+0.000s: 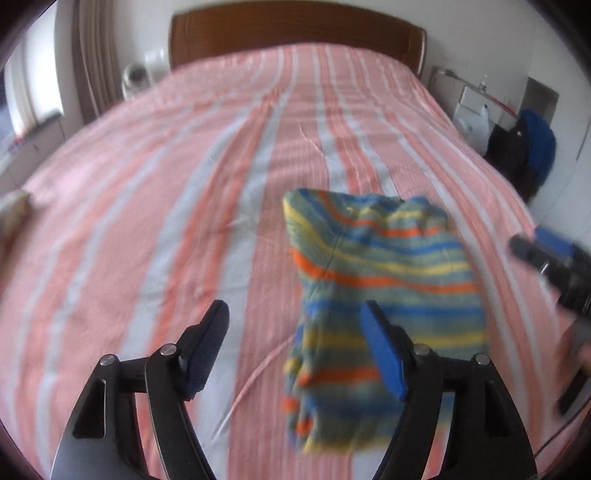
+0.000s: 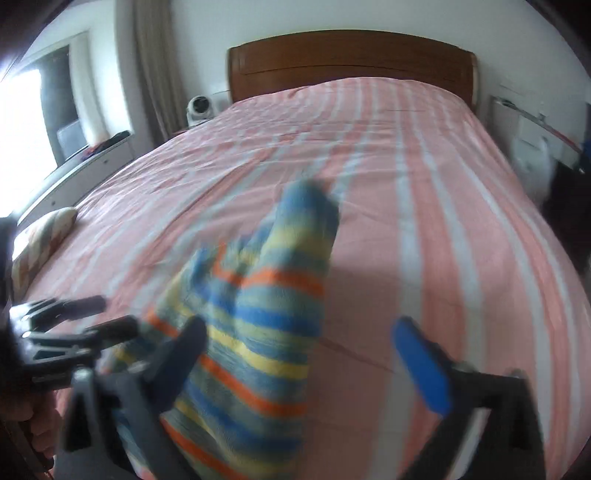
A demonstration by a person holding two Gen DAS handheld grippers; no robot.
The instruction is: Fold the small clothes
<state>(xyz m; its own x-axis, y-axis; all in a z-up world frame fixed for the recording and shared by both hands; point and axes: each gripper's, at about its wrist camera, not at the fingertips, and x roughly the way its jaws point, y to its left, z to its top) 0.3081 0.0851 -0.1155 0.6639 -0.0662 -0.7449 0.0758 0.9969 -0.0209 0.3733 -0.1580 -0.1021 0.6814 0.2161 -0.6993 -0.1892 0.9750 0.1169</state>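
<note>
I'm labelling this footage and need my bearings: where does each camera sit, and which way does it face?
Left wrist view: on the left gripper, looking down its open fingers along the striped bed toward the headboard; the striped garment lies ahead to the right, and the right gripper shows at the right edge.
Right wrist view: on the right gripper, facing the same way over the garment; the left gripper shows at left.
Both share the bed, headboard and garment.

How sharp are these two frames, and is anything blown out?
Left wrist: fisheye bending, garment smeared, left hand-held gripper fairly crisp. Right wrist: heavier motion blur on garment and right hand-held gripper; window blown out white.
</note>
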